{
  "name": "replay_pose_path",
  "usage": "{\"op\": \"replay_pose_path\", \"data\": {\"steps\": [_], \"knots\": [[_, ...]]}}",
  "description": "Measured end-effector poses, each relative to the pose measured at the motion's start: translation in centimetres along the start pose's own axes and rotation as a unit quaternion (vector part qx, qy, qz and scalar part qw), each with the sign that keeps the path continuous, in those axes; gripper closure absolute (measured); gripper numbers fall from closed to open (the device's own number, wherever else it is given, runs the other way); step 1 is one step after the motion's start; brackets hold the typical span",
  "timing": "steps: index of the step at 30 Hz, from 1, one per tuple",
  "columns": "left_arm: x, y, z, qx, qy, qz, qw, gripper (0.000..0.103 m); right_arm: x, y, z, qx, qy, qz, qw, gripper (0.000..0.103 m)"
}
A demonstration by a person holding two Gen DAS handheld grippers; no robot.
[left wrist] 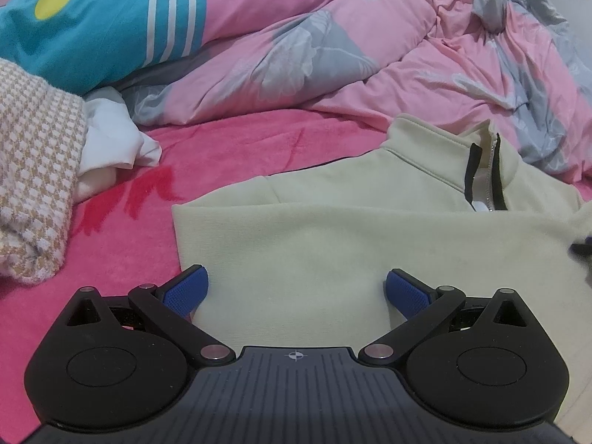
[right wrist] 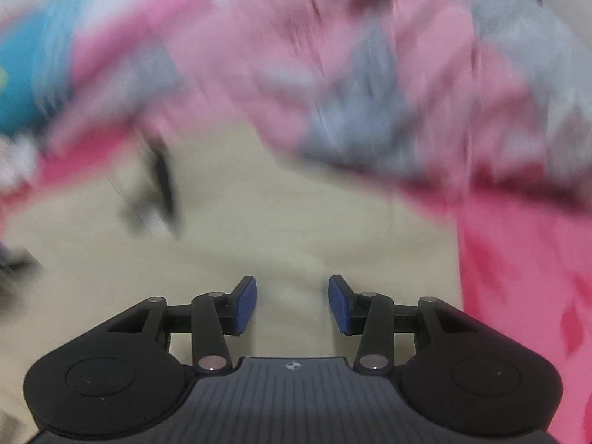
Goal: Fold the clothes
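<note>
Cream jacket (left wrist: 333, 244) partly folded on bed (left wrist: 229, 155); final folds remain. Left tongs (left wrist: 296, 292) wide, empty; right tongs (right wrist: 292, 303) half-open, apparently empty, view blurred.

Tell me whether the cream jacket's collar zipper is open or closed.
Open at the top: the cream jacket shows its collar zipper parted, its edges spread. Lower down, cannot tell.
</note>
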State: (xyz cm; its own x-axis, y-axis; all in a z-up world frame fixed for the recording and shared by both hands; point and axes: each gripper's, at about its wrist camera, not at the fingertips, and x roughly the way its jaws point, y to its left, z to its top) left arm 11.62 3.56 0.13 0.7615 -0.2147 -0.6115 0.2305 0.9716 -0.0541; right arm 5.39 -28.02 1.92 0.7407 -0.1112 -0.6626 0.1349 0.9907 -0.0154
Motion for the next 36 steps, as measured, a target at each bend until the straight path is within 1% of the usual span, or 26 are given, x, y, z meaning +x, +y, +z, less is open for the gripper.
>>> {"op": "replay_pose_path", "data": {"steps": [1,3,6,10,11,13,15,16,19,21,23,25,26,28,30,31,33,34,35,36], "knots": [[0.0,0.0,0.0,0.001,0.0,0.001,1.0,0.0,-0.2,0.0,-0.1,0.0,-0.007,0.0,1.0,0.055],[0.0,0.0,0.0,0.001,0.0,0.001,1.0,0.0,-1.0,0.2,0.9,0.008,-0.001,-0.003,1.0,0.055],[0.1,0.0,0.0,0.001,0.0,0.001,1.0,0.0,-3.0,0.5,1.9,0.012,-0.019,0.013,1.0,0.055],[0.1,0.0,0.0,0.002,0.0,0.001,1.0,0.0,-4.0,0.3,0.8,0.019,-0.029,0.03,0.999,0.054],[0.1,0.0,0.1,0.002,0.001,0.001,1.0,0.0,-3.3,0.2,0.3,0.02,-0.013,0.024,0.999,0.054],[0.0,-0.1,0.3,0.002,0.004,0.001,1.0,0.0,-2.2,-0.3,-1.0,0.018,0.003,0.011,1.0,0.054],[-0.5,0.0,0.7,0.0,0.002,-0.004,1.0,0.0,-3.0,-0.3,-0.6,0.034,0.006,0.01,0.999,0.054],[-1.1,0.0,0.9,0.0,-0.006,-0.011,0.9999,0.0,-3.6,-0.2,-0.2,0.044,0.006,0.011,0.999,0.053],[-4.0,-0.4,1.5,0.005,-0.047,-0.033,0.9983,0.0,-5.7,1.9,0.1,0.019,-0.026,0.045,0.998,0.053],[-5.7,-1.0,1.7,0.017,-0.062,-0.044,0.997,0.0,-6.5,4.2,0.0,-0.008,-0.037,0.071,0.997,0.054],[-6.5,-1.6,1.7,0.027,-0.057,-0.039,0.9972,0.0,-6.7,6.8,-0.4,-0.033,-0.04,0.103,0.993,0.054],[-6.6,-1.7,1.2,0.019,-0.042,-0.035,0.9983,0.0,-6.6,9.3,-1.0,-0.059,-0.039,0.129,0.989,0.054],[-6.3,-1.6,0.7,0.011,-0.031,-0.039,0.9987,0.0,-6.3,10.3,-1.2,-0.071,-0.034,0.138,0.987,0.055],[-5.5,-1.6,-0.4,0.001,-0.006,-0.046,0.9989,0.001,-5.5,11.1,-2.0,-0.089,-0.021,0.134,0.987,0.055],[-4.9,-1.7,-1.4,0.006,0.006,-0.037,0.9993,0.001,-5.0,10.0,-3.0,-0.091,-0.006,0.113,0.989,0.055],[-4.5,-1.8,-1.8,0.01,0.01,-0.031,0.9994,0.001,-4.9,8.5,-3.3,-0.079,-0.005,0.11,0.991,0.055],[-4.4,-1.8,-2.2,0.013,0.011,-0.03,0.9994,0.0,-5.7,4.5,-3.6,-0.029,-0.007,0.11,0.994,0.059],[-4.4,-1.7,-2.3,0.011,0.01,-0.032,0.9994,0.0,-6.1,2.5,-3.8,-0.011,-0.008,0.101,0.995,0.06],[-4.4,-1.6,-2.3,0.007,0.009,-0.033,0.9994,0.0,-6.5,0.5,-4.1,0.003,-0.008,0.091,0.996,0.065],[-4.3,-1.5,-2.4,0.006,0.01,-0.033,0.9994,0.0,-6.8,-1.4,-4.3,0.018,-0.009,0.08,0.997,0.074]]}}
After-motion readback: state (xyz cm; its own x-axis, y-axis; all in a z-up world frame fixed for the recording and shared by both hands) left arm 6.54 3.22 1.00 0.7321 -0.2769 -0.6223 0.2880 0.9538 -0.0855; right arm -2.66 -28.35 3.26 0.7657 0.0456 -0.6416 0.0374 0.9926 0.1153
